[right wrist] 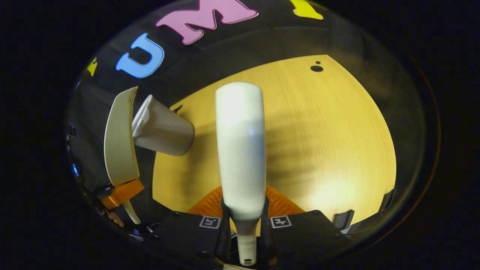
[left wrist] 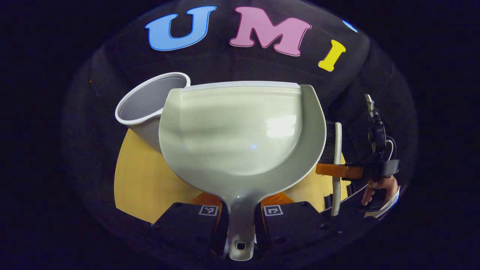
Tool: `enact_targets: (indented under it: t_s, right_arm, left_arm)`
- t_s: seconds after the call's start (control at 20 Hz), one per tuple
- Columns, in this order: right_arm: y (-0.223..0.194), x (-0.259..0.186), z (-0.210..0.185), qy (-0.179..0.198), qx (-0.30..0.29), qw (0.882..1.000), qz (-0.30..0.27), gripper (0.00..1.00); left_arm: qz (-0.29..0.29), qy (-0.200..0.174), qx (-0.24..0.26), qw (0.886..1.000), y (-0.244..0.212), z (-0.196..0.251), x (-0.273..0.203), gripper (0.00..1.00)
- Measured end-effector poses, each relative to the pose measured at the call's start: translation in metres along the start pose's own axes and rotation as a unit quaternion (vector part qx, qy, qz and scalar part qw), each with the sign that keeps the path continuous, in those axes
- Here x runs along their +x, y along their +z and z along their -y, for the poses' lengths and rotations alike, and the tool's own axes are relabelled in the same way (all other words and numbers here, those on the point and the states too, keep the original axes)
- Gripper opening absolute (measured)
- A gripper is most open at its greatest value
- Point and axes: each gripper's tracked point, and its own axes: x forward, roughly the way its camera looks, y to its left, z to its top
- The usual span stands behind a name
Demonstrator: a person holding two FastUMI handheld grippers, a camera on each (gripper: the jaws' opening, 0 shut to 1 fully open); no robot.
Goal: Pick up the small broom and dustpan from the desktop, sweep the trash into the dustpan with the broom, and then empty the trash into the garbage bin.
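Grey-green dustpan (left wrist: 240, 131), pinched by the left gripper (left wrist: 240, 221), looks empty beside the bin (left wrist: 144, 108); the right gripper (right wrist: 243, 225) clamps the broom (right wrist: 240, 150), likely leaving only put-down.

**Bright bench, dark surround, strong fisheye bend**

You get warm, fairly strong light from above. In the left gripper view it leaves a soft white glare patch on the inside of the dustpan (left wrist: 240, 127), with faint streaky reflections beside it. In the right gripper view the bench (right wrist: 330, 131) glows brightest near its lower right, and the broom (right wrist: 240, 150) throws a soft, blurred shadow across the wood. Your booth wall stays dim. Both views curve hard toward the rim, where detail darkens and smears; the centres stay reasonably sharp.
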Motion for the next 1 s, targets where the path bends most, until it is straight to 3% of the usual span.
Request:
enact_targets:
  t_s: [0.2, 0.35, 0.7, 1.0]
  right_arm:
    - [-0.029, 0.036, 0.024, -0.06, -0.016, 0.997, -0.048, 0.33]
    - [-0.059, 0.068, 0.029, -0.08, -0.002, 0.992, -0.097, 0.34]
    - [-0.089, 0.104, 0.056, -0.152, -0.043, 0.975, -0.159, 0.34]
    - [-0.081, 0.113, 0.055, -0.15, -0.019, 0.973, -0.174, 0.34]
  left_arm:
    - [-0.106, 0.0, 0.0, 0.994, -0.047, 0.021, 0.091, 0.28]
    - [-0.156, 0.002, 0.001, 0.988, -0.062, 0.029, 0.123, 0.27]
    - [-0.196, 0.008, -0.057, 0.979, -0.023, 0.016, 0.103, 0.28]
    - [-0.225, 0.049, -0.017, 0.973, -0.02, 0.016, 0.114, 0.28]
